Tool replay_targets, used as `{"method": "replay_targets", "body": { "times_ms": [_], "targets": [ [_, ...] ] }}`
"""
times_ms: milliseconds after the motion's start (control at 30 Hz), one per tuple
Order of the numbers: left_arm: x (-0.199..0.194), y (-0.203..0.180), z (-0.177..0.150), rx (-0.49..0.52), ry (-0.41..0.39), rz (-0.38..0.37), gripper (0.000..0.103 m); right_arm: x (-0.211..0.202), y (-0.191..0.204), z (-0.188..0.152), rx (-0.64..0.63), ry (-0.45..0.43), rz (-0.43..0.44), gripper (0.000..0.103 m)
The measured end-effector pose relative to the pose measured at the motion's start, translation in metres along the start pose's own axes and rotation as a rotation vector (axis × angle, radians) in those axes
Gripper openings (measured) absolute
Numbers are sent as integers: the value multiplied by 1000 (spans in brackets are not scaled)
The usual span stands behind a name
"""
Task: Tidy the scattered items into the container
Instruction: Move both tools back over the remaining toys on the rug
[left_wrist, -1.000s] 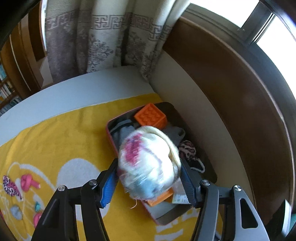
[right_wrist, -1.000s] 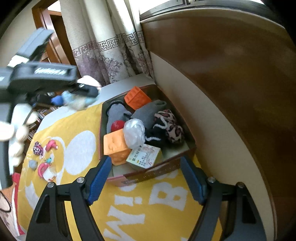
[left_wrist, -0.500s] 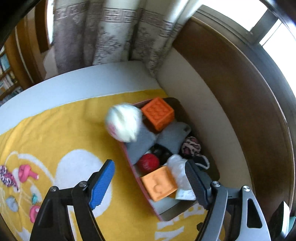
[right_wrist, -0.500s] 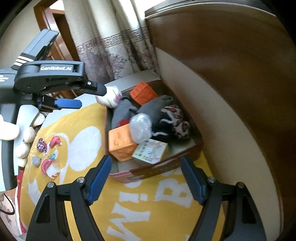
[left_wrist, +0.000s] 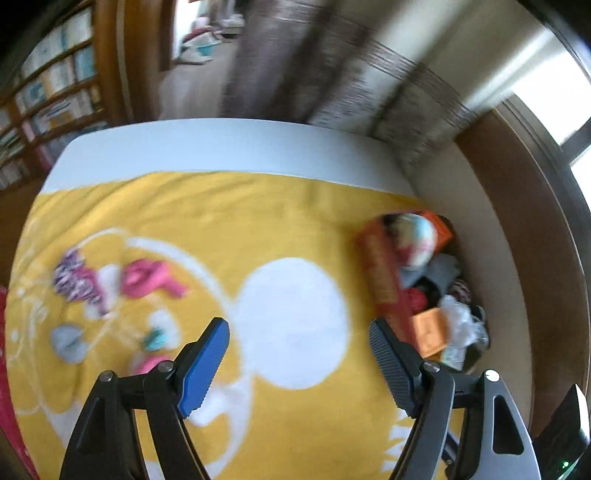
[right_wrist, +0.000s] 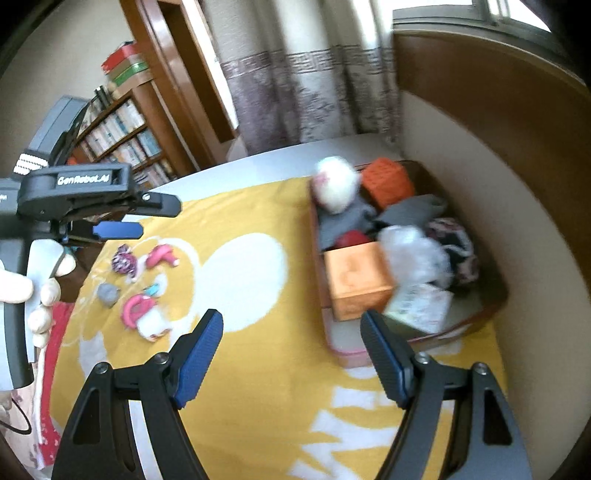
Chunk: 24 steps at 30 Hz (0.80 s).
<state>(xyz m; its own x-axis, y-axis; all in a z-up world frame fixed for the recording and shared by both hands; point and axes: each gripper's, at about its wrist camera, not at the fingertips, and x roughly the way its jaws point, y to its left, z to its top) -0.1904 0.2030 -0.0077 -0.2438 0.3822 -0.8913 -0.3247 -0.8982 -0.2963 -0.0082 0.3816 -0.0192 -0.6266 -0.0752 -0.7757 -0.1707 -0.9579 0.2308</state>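
The container (right_wrist: 491, 314) sits at the yellow blanket's (right_wrist: 258, 369) edge by the wall, crammed — a white ball (right_wrist: 334, 184) on top. Both tongs, left (left_wrist: 299, 363) and right (right_wrist: 291, 356), gape wide and empty. Small items (right_wrist: 142, 280) lie scattered well apart from the container.

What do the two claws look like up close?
Each claw, left claw and right claw, has black angular arms with silver screws and ribbed blue pads. The left one's black body reads "GenRobot.AI" in white, and a white-gloved hand grips its grey handle.

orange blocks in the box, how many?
2. Studded orange plastic block at the far end of the brown cardboard box, smooth orange cube at its near left. More may be buried under the clothes.
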Motion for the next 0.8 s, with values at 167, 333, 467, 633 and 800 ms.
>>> {"method": "replay_targets", "body": {
  "times_ms": [167,333,467,633,800],
  "targets": [
    [-20,67,-14,-93,-15,43,80,13,37,-2,-30,30,41,80],
    [-38,130,-29,-165,-23,83,80,29,70,-1,-29,65,79,80],
    [-47,173,-38,-204,-23,113,80,45,101,-5,-47,97,98,80],
    [-46,216,-45,-238,-7,123,80,58,132,-13,-65,132,101,80],
    [-39,242,-46,-244,12,113,80,69,156,-15,-75,151,84,80]
  ]
}}
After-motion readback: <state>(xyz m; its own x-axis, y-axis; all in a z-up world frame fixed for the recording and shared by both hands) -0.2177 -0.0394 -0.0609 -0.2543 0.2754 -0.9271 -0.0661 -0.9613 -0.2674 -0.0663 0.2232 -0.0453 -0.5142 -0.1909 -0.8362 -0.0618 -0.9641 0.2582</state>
